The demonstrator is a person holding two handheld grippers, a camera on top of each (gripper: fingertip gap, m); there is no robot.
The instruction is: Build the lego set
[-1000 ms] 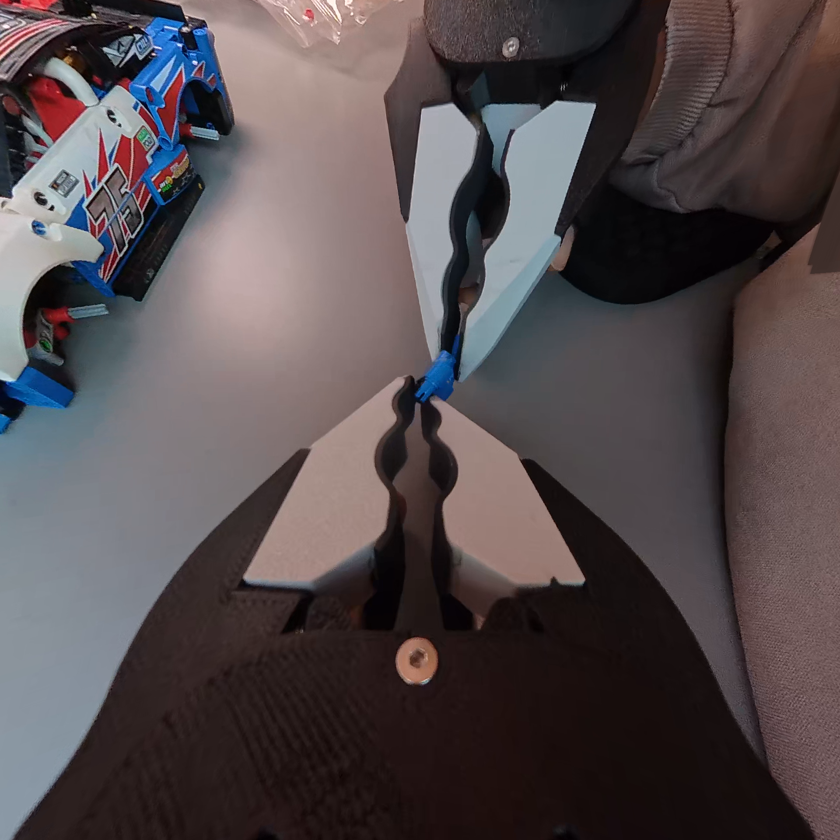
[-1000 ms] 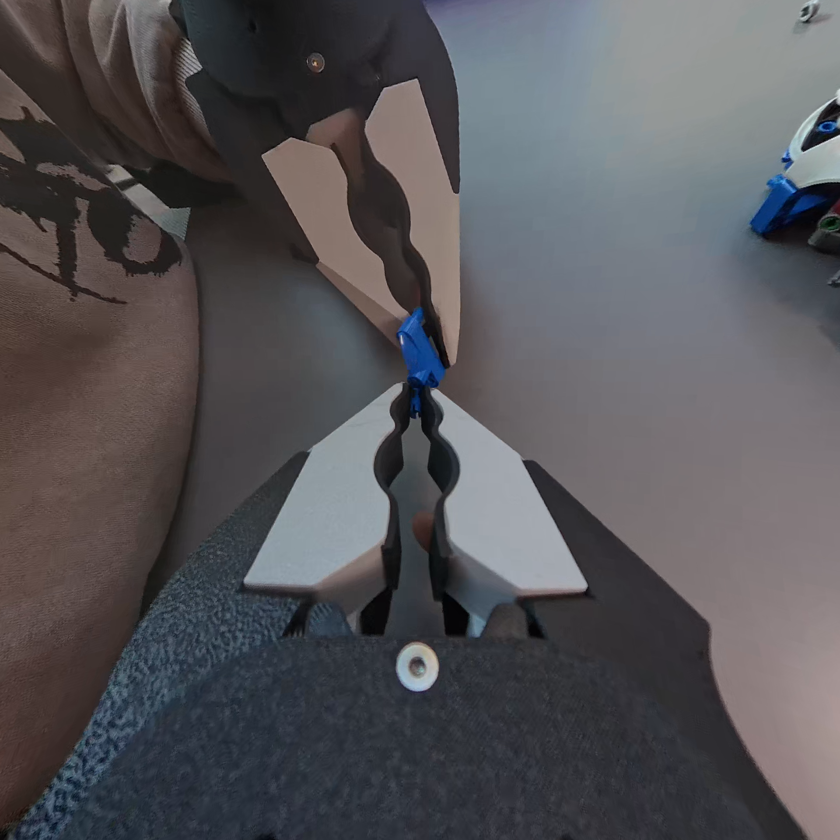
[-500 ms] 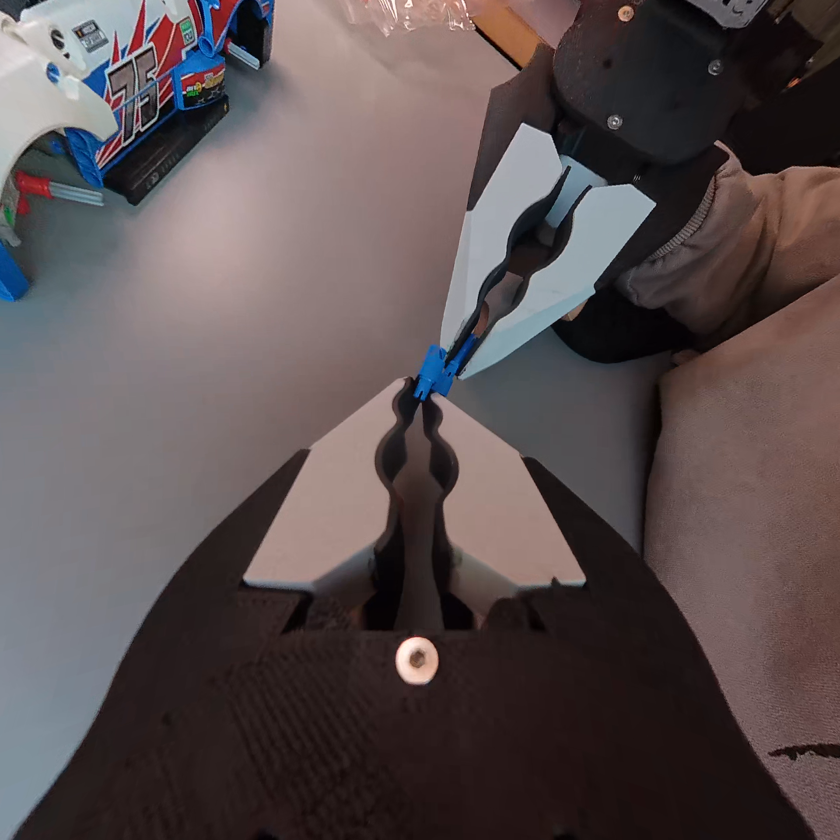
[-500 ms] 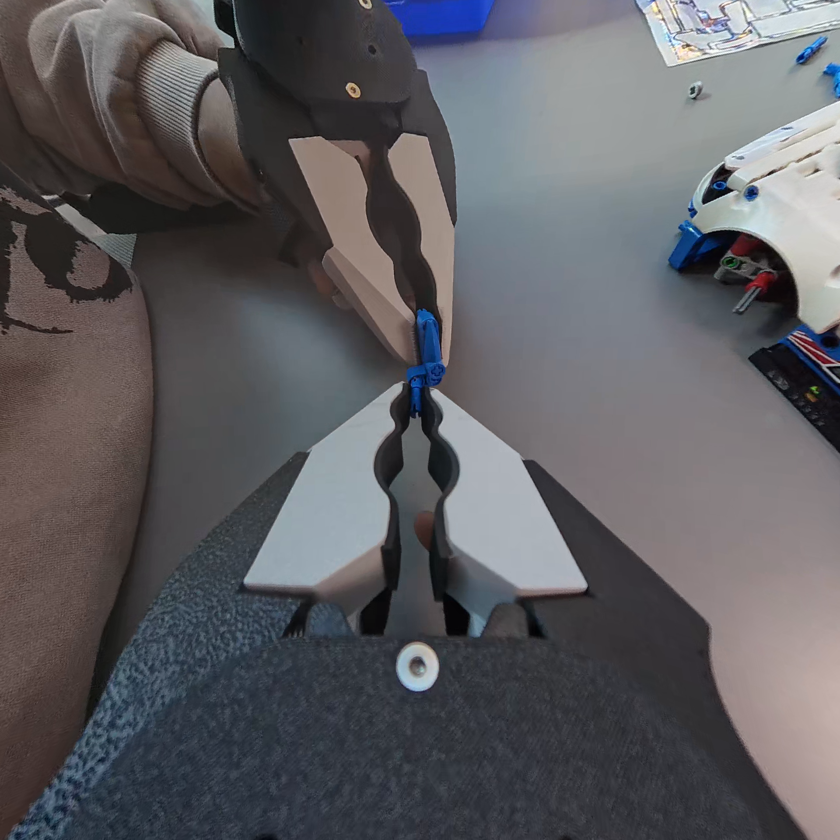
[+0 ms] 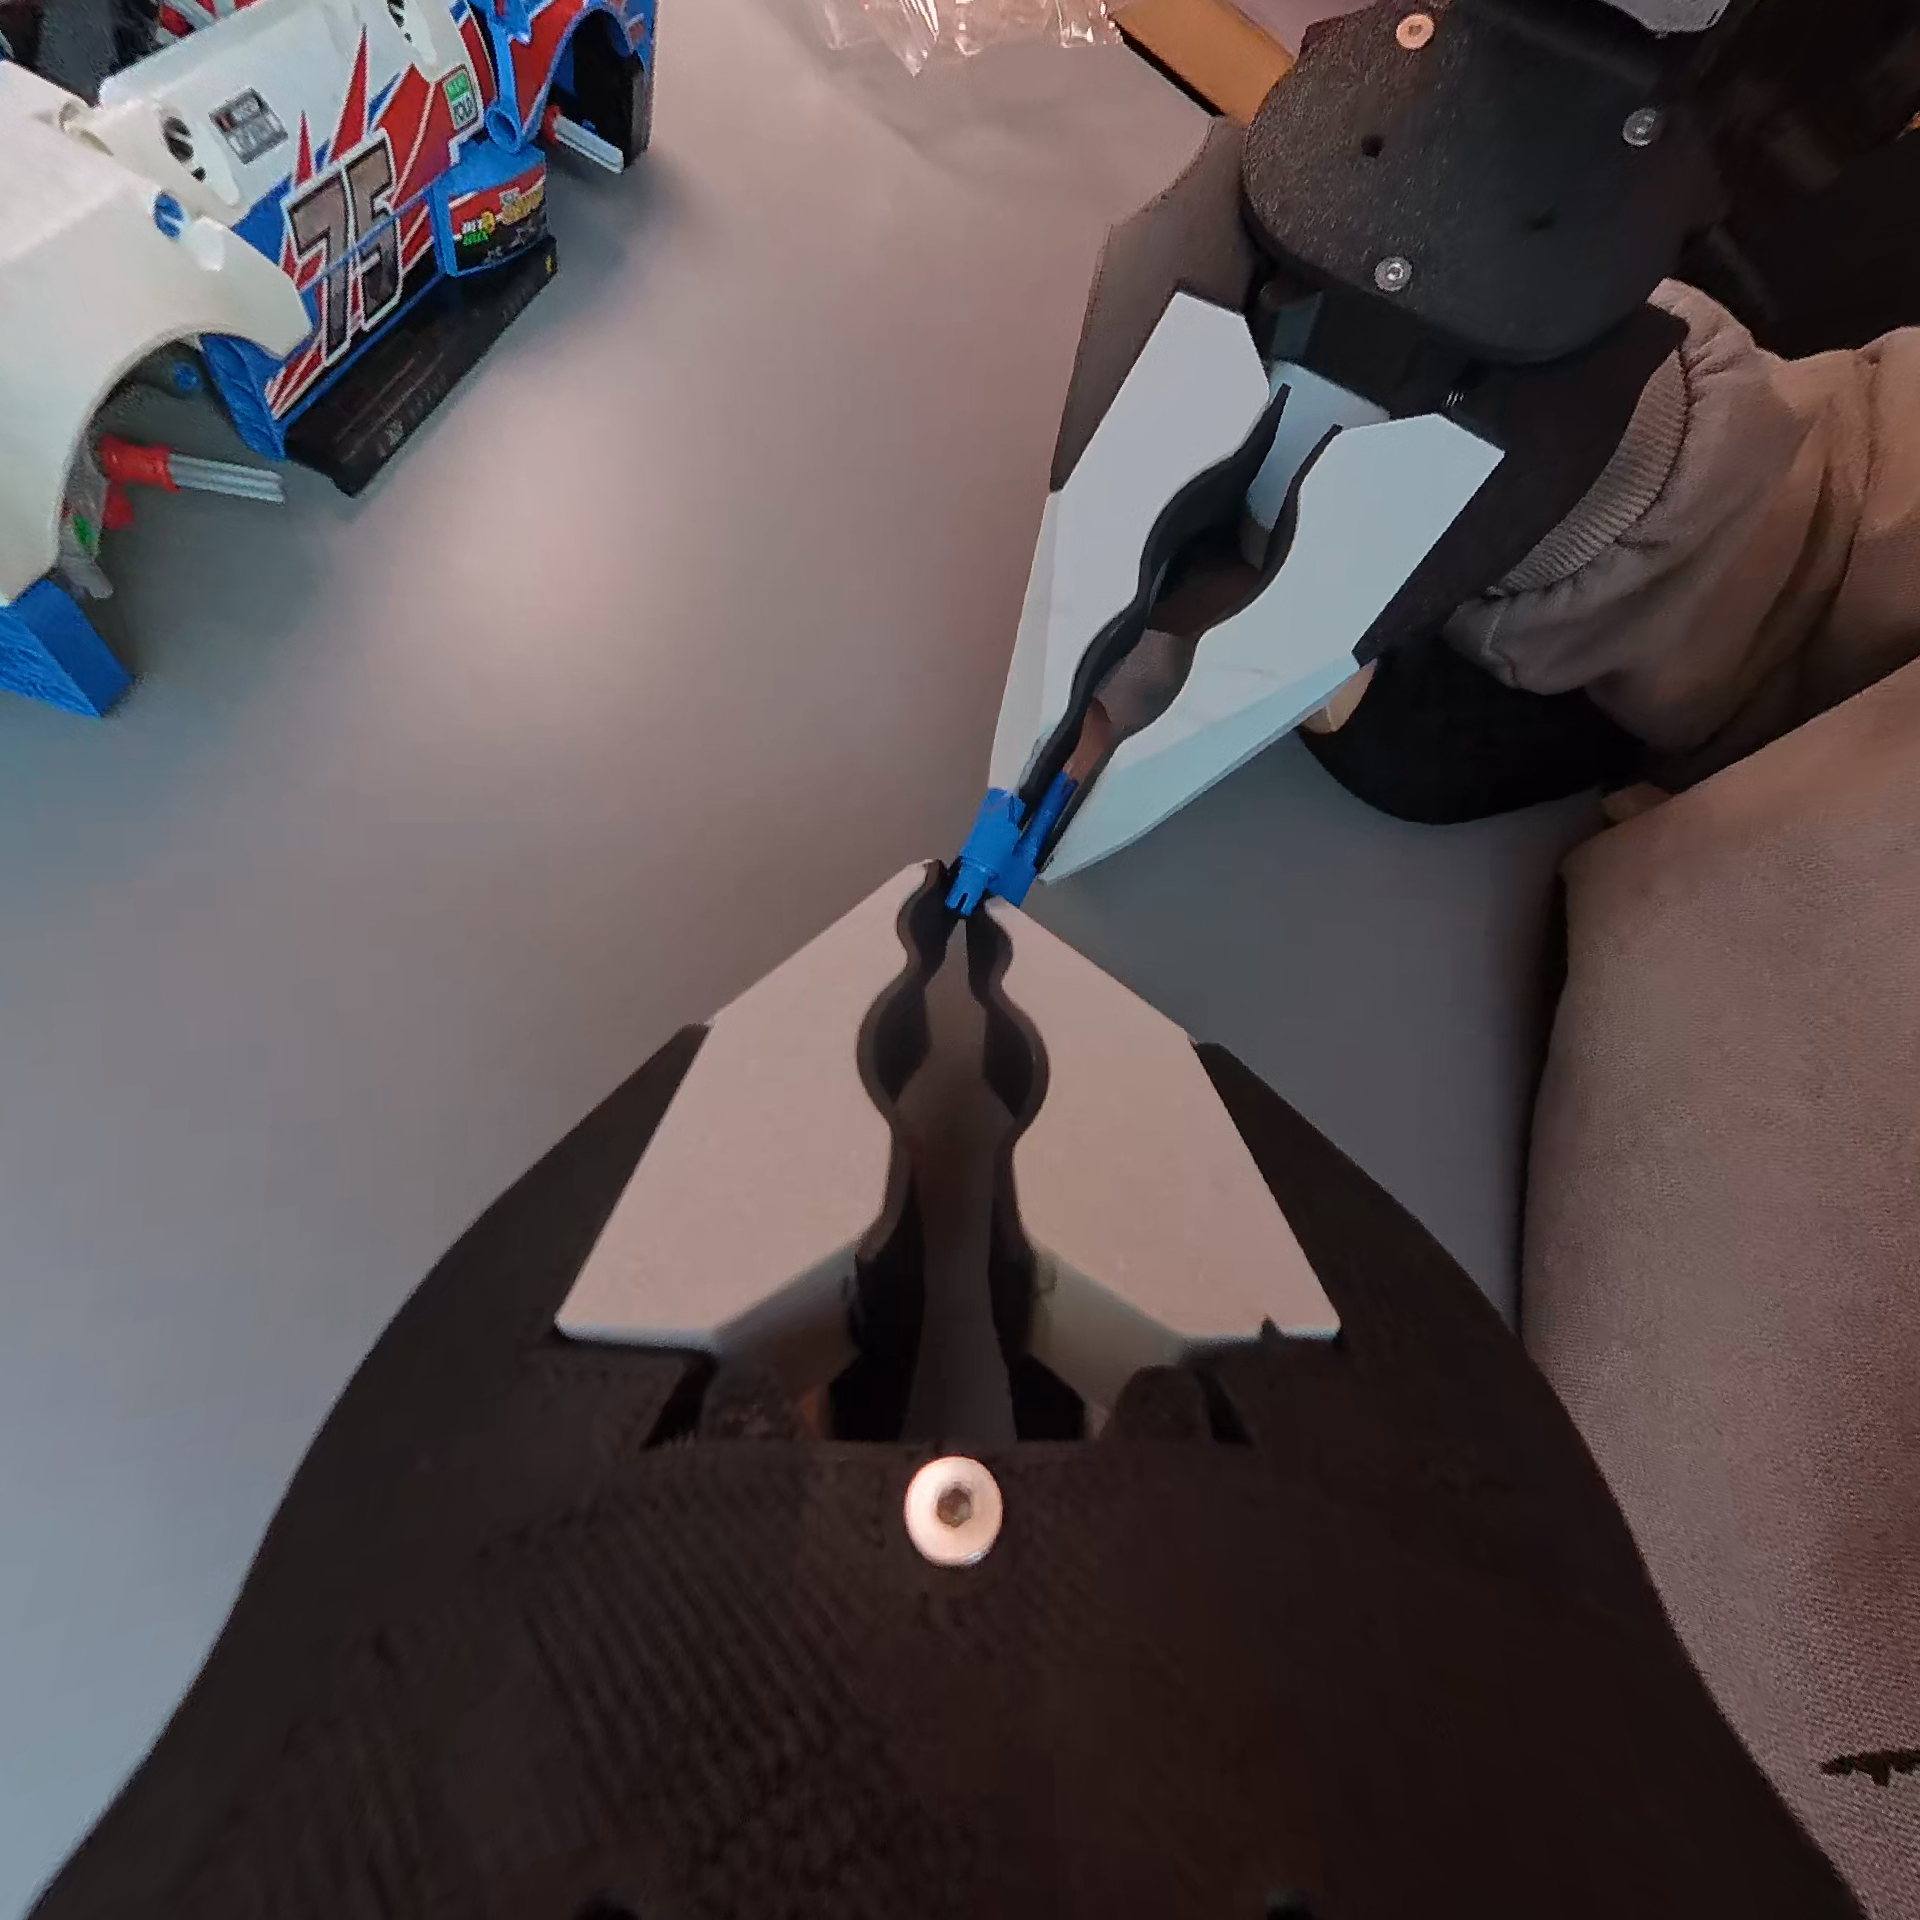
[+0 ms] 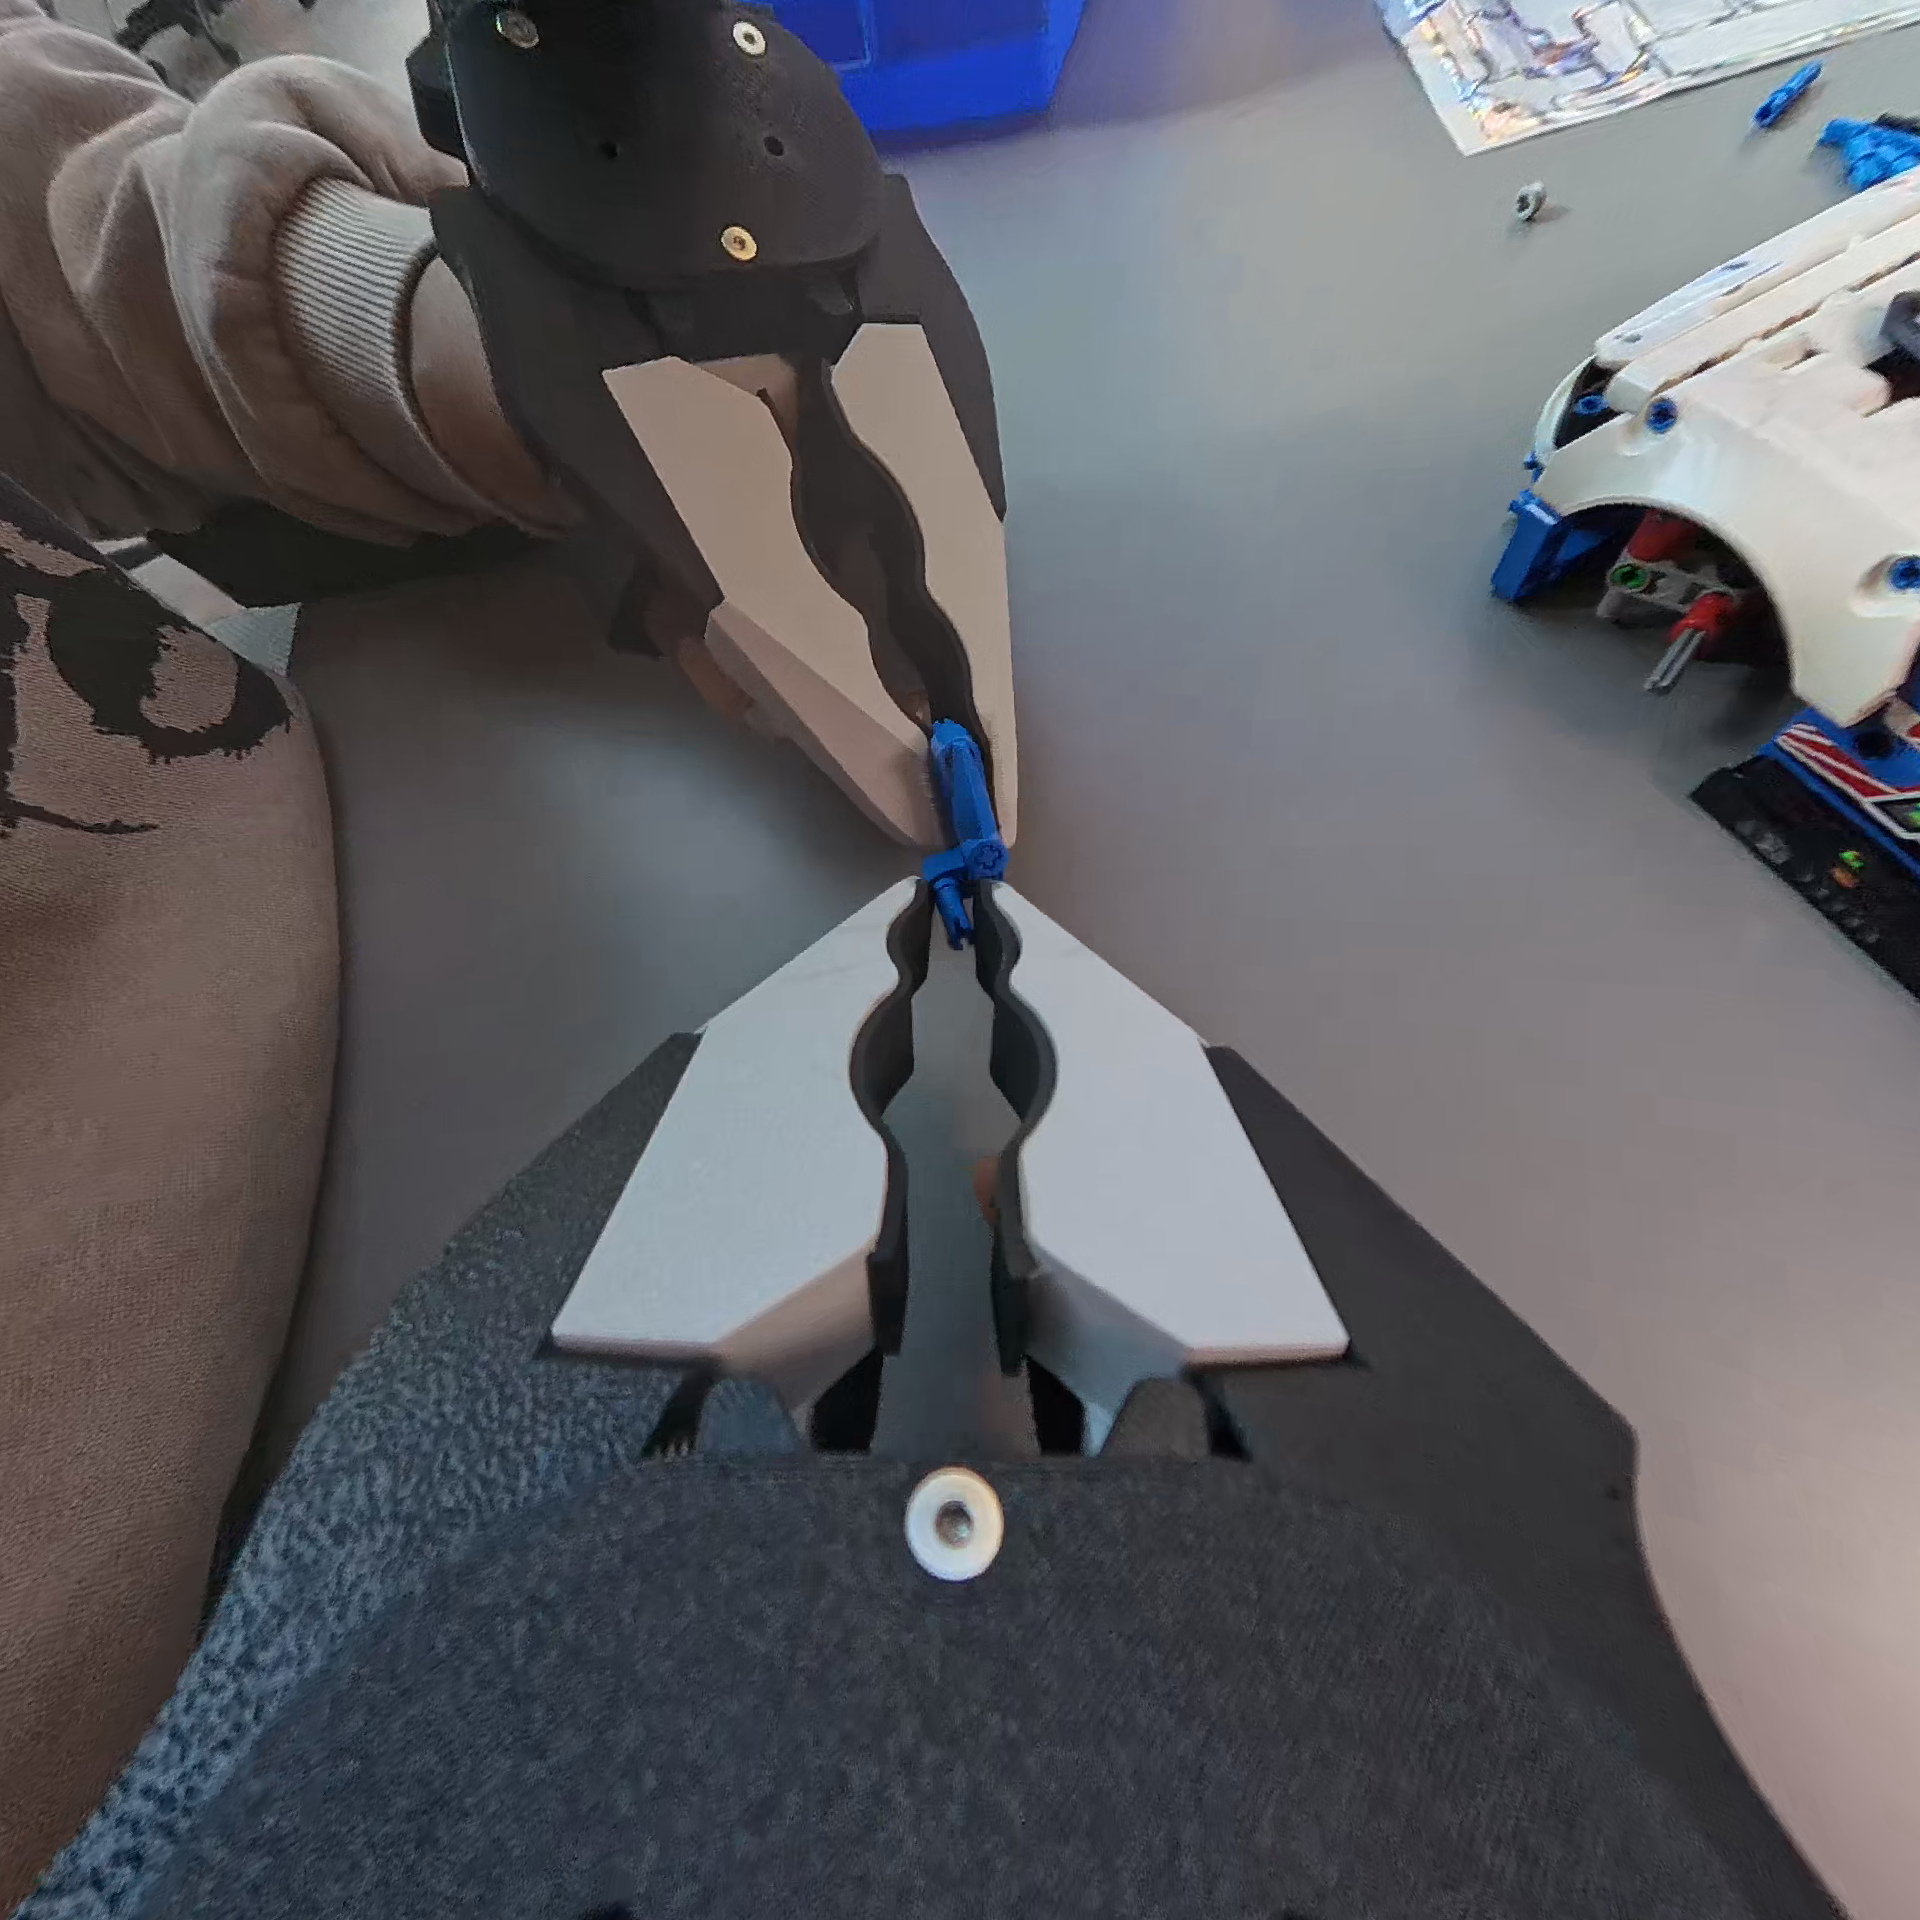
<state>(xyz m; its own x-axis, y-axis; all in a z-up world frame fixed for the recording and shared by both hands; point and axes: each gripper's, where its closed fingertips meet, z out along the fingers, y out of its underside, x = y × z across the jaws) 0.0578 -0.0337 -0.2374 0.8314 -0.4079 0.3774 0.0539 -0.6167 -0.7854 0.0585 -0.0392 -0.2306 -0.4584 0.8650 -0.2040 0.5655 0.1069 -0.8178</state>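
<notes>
The left gripper (image 5: 961,902), a black printed body with pale grey wedge-shaped fingers and wavy black pads, has its tips pinched together on the pin end of a small blue plastic lego connector assembly (image 5: 997,847). Tip to tip with it, the right gripper (image 6: 951,914) of the same build is likewise clamped on the other end of that blue assembly, which bridges the two pairs of fingertips above the table. In the right wrist view the assembly shows as a short blue pin meeting a longer blue piece (image 6: 961,800) that runs up between the left gripper's fingers.

Below lies a plain grey tabletop (image 5: 644,644). A beige knitted sleeve (image 6: 239,343) wraps each hand behind the grippers, and beige fabric with a black print lies close at the near edge in both views.

Well apart on the table stands the partly built lego race car (image 5: 270,239), white bodywork over blue, red and black panels with stickers, and a red-and-grey axle sticking out at the wheel arch. In the right wrist view the same car (image 6: 1766,436) sits at the far right. Beyond it lie a printed instruction sheet (image 6: 1621,52), a few loose blue pieces (image 6: 1860,145), a small grey bush (image 6: 1527,200) and a blue plastic bin (image 6: 956,62). A crumpled clear plastic bag (image 5: 956,31) lies at the table's far edge in the left wrist view.
</notes>
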